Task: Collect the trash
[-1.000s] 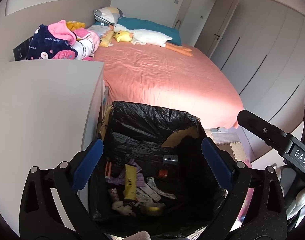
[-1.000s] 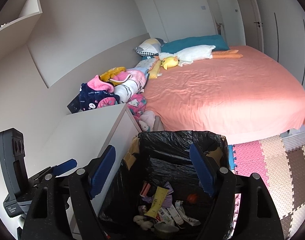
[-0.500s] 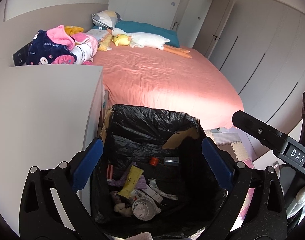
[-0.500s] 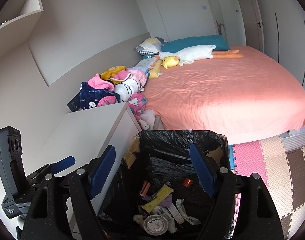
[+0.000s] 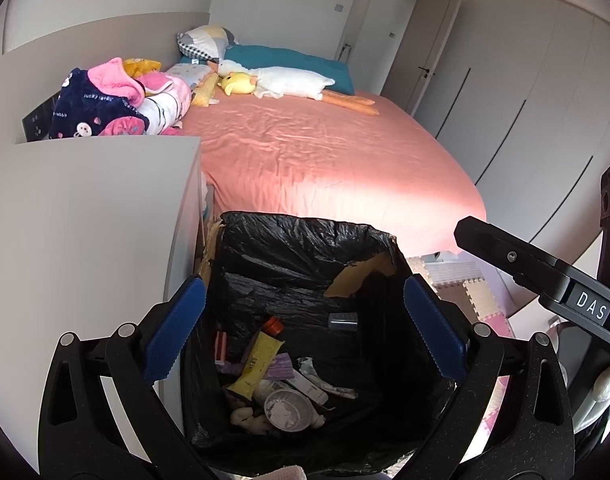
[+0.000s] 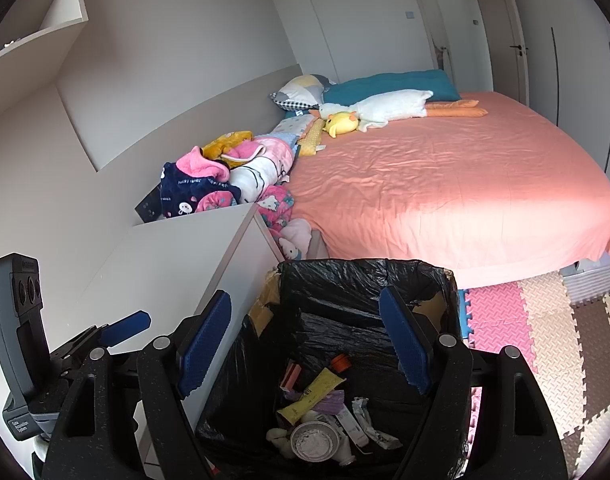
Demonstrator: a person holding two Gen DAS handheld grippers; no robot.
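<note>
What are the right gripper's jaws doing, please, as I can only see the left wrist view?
Observer: The right gripper has its jaws wide apart with nothing between them, above the trash bin.
Operator: Is anything lying between the white cabinet and the bed?
Observer: Yes, pink soft toys sit in that gap.
Operator: Is there anything on the wall above the cabinet?
Observer: An open wall shelf is mounted up there.
</note>
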